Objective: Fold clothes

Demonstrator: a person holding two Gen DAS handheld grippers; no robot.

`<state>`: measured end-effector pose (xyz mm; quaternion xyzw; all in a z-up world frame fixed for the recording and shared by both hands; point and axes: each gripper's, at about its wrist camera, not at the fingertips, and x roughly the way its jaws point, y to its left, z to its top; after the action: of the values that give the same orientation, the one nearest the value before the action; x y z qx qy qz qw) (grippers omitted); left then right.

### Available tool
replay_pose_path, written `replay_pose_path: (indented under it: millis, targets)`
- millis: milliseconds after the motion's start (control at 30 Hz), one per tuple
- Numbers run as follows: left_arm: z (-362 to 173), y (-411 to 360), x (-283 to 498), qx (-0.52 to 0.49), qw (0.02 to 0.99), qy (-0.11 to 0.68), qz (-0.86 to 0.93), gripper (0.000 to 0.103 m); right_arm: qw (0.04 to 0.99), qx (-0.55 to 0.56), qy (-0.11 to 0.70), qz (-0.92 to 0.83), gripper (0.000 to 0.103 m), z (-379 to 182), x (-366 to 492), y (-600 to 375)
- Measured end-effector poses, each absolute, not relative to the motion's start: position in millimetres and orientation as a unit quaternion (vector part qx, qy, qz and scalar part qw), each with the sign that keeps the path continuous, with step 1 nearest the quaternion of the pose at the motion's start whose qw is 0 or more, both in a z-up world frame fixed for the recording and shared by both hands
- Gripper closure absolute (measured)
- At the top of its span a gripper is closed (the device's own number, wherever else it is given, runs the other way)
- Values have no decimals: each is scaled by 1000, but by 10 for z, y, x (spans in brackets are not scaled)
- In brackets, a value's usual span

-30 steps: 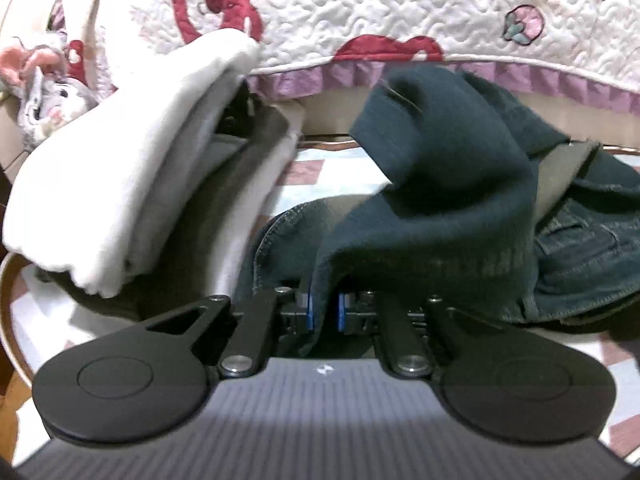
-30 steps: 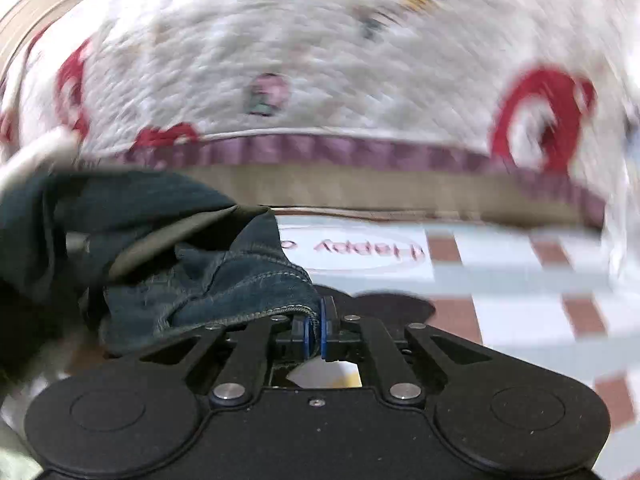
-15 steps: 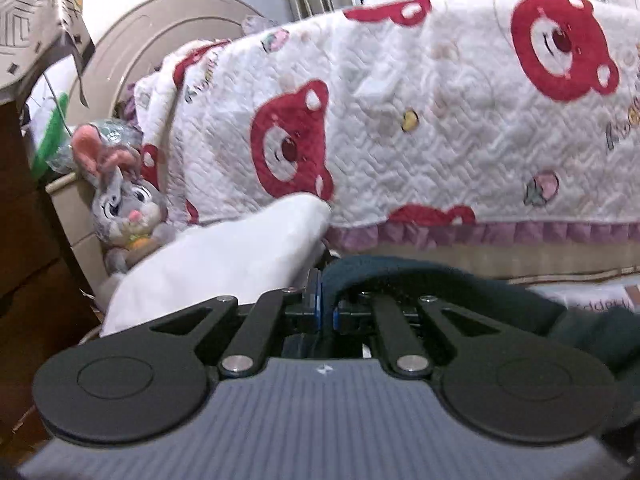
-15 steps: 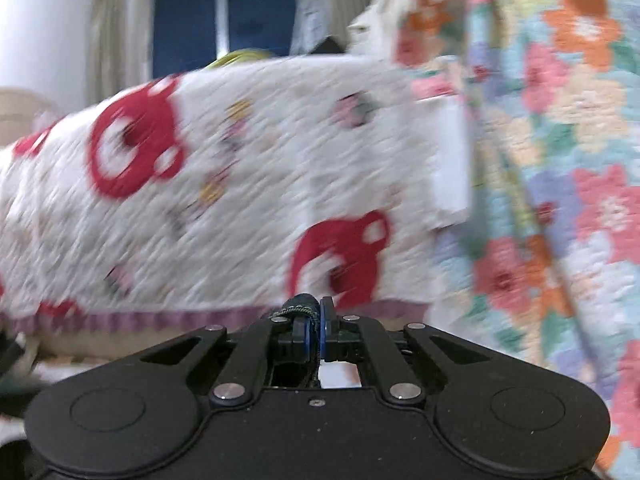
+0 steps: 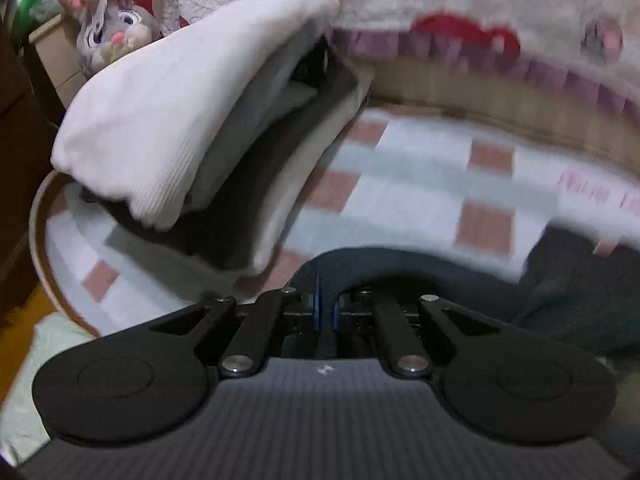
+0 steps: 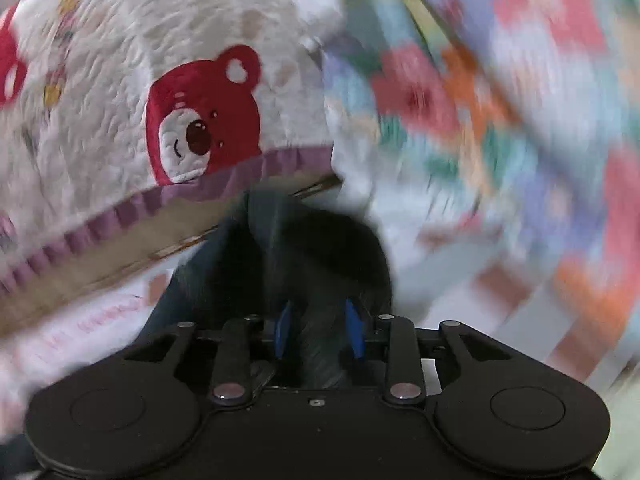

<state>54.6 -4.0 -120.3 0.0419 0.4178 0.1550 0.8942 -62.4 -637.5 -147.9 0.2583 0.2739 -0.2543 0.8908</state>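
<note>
since half a second ago: both cameras tipped down from the quilt and window toward the bed surface; right jaws, then closed on a sliver of cloth, now parted.

item 1. left gripper (image 5: 326, 312): blue pads nearly together, pinching a fold of the dark teal knitted garment (image 5: 360, 268). the cloth arches up out of the jaws and trails right, low over the checked pink-and-white bed cover (image 5: 420, 184). judged purpose of the hold: this edge is kept pinned as the anchor while the rest is laid out.

item 2. right gripper (image 6: 318, 330): blue pads spread wide with a bunch of the same dark garment (image 6: 288, 248) lying between them; whether either pad touches the cloth cannot be told through the blur. judged state: letting go or re-gripping, not holding.

item 3. stack of folded white and grey clothes (image 5: 192, 128): resting on the bed cover to the left, near the garment but apart from it; likely the finished pile, kept to one side so the working area stays free.

item 4. white quilt with red bear faces and purple trim (image 6: 168, 120): draped behind the bed surface.

item 5. grey plush rabbit (image 5: 108, 24): behind the stack, upper left.

item 6. floral multicoloured fabric (image 6: 500, 100): right side, heavily blurred.

progress, judged: garment still unfolded, being spread.
</note>
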Motion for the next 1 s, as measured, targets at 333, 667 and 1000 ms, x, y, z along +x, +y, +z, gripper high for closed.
replay_pose_path:
  millis: [333,667,1000]
  targets:
    - [-1344,158,372,69,892,413,171,88,841,375,337,-198,55,-1912,-319,-6516]
    - [-952,551,388,27,910,342,233,77,825,387,376,-164,51,-2086,-350,-6537]
    - [-1172,-19,93,84,907,410,49,57,841,360,366,-172,49,-2021,-380,-6496]
